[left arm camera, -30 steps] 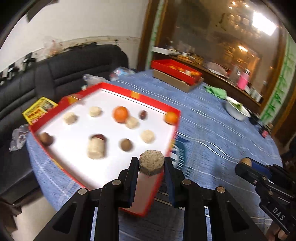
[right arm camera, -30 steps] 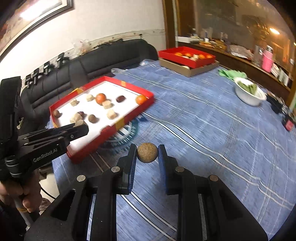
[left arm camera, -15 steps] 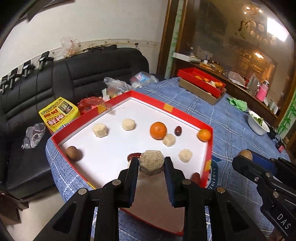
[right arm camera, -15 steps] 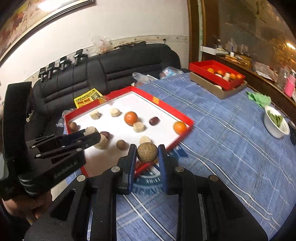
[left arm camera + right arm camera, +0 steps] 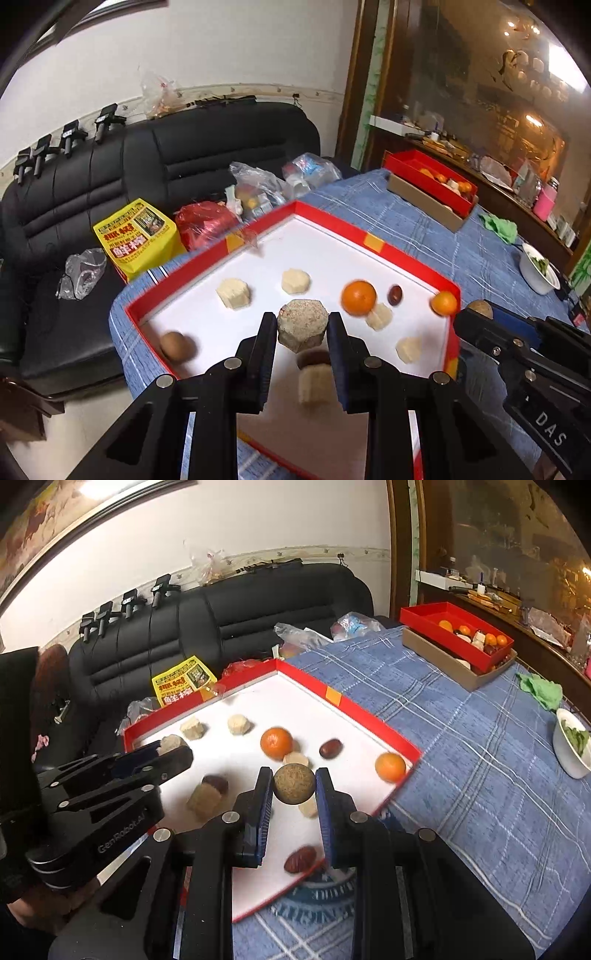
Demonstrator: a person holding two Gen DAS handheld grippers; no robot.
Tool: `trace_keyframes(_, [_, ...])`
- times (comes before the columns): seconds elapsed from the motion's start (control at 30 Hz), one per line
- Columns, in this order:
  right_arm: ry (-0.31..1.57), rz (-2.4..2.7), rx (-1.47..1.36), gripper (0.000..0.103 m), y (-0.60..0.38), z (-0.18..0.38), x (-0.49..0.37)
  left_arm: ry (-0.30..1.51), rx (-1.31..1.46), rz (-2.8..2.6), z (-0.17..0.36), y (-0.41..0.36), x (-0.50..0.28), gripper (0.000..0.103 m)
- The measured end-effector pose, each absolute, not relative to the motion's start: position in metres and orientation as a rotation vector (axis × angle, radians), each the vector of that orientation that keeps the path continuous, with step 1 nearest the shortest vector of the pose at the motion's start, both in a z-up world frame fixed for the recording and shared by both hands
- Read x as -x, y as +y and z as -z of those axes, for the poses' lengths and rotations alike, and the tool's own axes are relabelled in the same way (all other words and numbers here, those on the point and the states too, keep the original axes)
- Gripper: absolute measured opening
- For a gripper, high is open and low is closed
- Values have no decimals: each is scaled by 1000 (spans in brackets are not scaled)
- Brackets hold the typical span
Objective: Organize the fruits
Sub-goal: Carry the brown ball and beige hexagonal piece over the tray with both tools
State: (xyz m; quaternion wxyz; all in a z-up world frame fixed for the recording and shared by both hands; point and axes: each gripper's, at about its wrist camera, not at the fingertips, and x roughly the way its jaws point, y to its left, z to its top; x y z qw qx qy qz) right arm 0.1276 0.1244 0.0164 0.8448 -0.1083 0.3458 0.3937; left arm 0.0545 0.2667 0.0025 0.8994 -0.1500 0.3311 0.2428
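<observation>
Task judged partly done: the left gripper is clamped on a speckled hexagonal piece and the right gripper on a brown ball, both held above the red tray, where oranges, dates and pale pieces lie scattered, unsorted.

Right gripper body: the right gripper, lower right of the left wrist view, carries "DAS" in pale letters.
Left gripper body: the left gripper, lower left of the right wrist view, carries "GenRobot.AI" in pale letters.
Yellow packet: the yellow packet on the sofa, left of centre, bears large red Chinese characters, too blurred to read.
Round emblem: the blue round emblem on the tablecloth, lower centre, has ring lettering, unreadable.
</observation>
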Motion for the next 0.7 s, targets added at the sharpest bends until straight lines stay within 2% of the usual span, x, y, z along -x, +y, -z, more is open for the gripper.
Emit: trace_keyframes(0.7, [777, -825, 257, 23, 162, -3, -165, 733, 286, -550, 10, 280, -78, 27])
